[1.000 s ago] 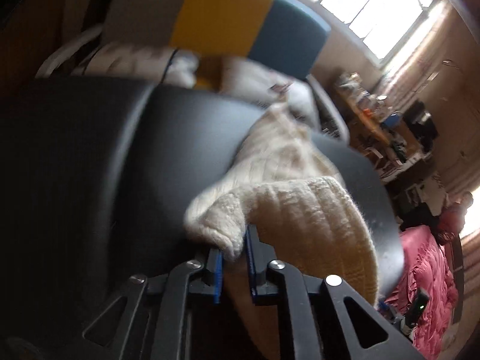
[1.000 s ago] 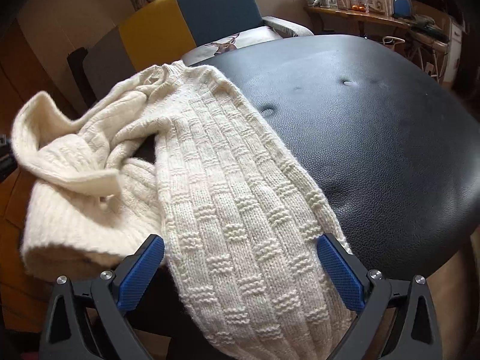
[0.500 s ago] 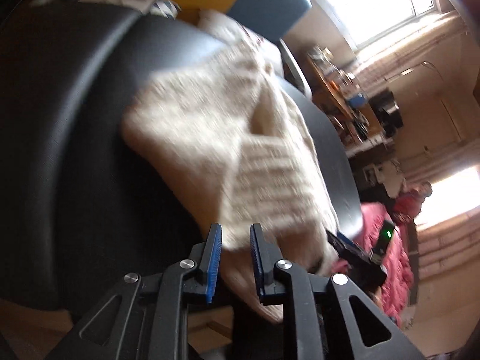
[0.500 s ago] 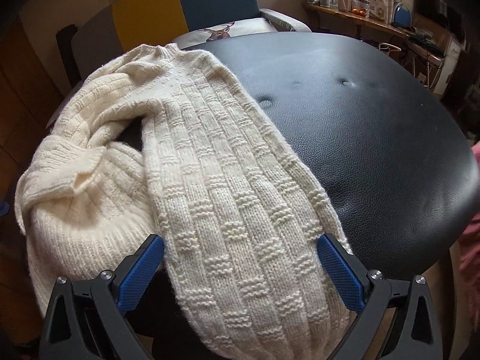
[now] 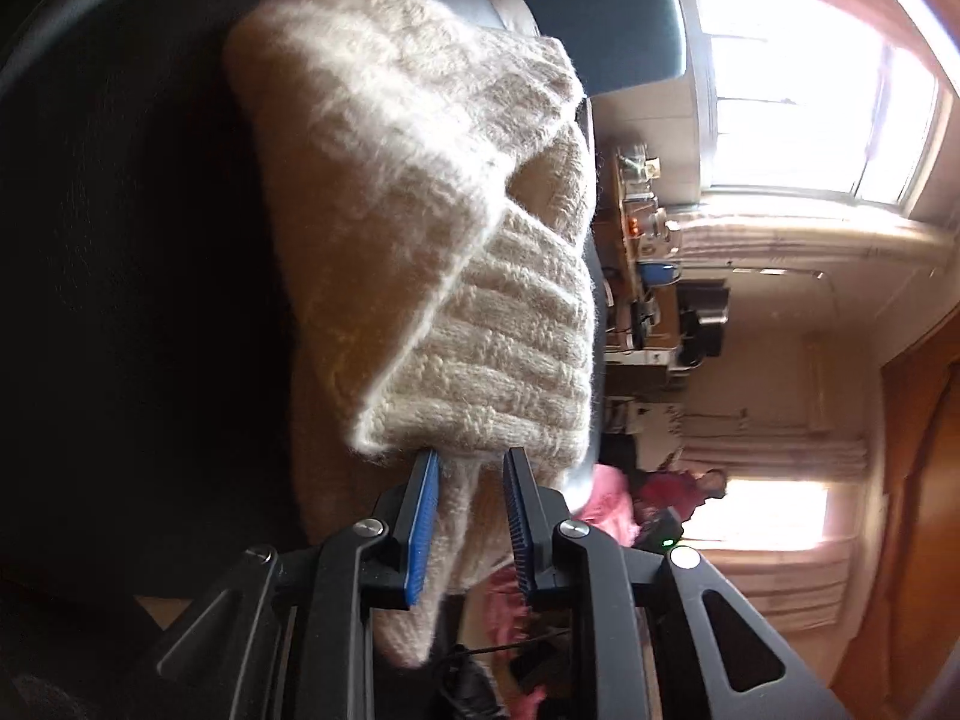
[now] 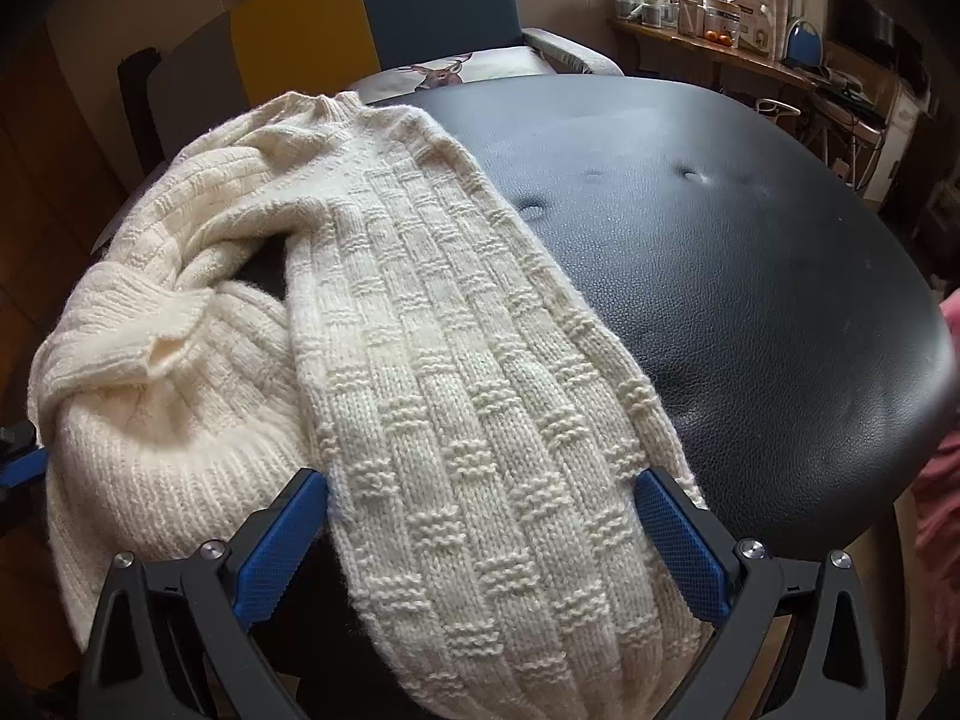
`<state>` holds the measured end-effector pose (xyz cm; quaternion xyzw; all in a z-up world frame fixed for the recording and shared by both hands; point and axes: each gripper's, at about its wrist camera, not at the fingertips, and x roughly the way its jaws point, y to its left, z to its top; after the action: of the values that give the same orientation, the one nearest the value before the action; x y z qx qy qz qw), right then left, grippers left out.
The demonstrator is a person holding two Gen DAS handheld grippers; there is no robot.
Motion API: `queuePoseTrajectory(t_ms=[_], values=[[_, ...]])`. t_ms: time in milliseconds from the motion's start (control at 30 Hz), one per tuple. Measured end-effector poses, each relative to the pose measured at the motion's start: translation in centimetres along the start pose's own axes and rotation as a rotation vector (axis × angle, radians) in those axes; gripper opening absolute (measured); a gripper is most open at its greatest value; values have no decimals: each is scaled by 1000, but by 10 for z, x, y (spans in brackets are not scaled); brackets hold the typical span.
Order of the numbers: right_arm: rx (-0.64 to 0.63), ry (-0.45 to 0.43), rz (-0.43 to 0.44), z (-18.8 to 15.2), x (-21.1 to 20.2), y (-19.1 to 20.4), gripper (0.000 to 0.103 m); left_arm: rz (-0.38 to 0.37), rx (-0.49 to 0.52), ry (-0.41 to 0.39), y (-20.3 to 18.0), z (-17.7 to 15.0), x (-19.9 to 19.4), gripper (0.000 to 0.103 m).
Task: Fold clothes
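A cream knitted sweater (image 6: 450, 360) lies on a round black leather surface (image 6: 750, 300), its long body running toward me and a bunched ribbed part at the left. My right gripper (image 6: 480, 534) stands wide open, straddling the body's near end, pads not pressing. In the left wrist view the sweater's ribbed fold (image 5: 420, 210) fills the middle. The left gripper (image 5: 471, 510) is at the fold's edge and its jaws are opening. A strip of knit hangs between the blue pads (image 5: 423, 516), with a gap on the right side.
A chair with a yellow and blue back (image 6: 372, 18) and a deer cushion (image 6: 444, 69) stands behind the surface. A wooden shelf with jars (image 6: 690, 18) runs at the back right. Pink cloth (image 6: 942, 480) hangs at the right edge. A person (image 5: 690, 483) sits far off.
The left gripper has sunk and rolled, and its jaws have widened. The raised left part of the sweater has come down onto the surface. The right gripper has kept still.
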<state>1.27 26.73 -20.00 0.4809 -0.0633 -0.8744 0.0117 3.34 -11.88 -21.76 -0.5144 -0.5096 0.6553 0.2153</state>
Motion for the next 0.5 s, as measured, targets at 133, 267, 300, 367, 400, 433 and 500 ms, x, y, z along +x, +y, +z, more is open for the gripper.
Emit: queuePoseTrajectory(t_ms=[133, 267, 300, 367, 400, 433, 500], values=[[-5, -3, -2, -1, 0, 0, 103, -54, -16, -5, -4, -8, 10, 22], [-7, -5, 0, -1, 0, 0, 103, -67, -59, -4, -4, -9, 24, 26], [-8, -5, -1, -1, 0, 0, 103, -65, -70, -4, -3, -9, 28, 26], [-8, -8, 0, -2, 0, 0, 103, -54, -95, 11, -1, -9, 36, 26], [-11, -8, 1, -2, 0, 0, 103, -47, -114, 26, 1, -10, 41, 26], [-14, -8, 3, -2, 0, 0, 103, -43, -138, 40, 3, -13, 44, 26], [-21, -8, 6, -3, -1, 0, 103, -48, -141, 42, 2, -24, 43, 26]])
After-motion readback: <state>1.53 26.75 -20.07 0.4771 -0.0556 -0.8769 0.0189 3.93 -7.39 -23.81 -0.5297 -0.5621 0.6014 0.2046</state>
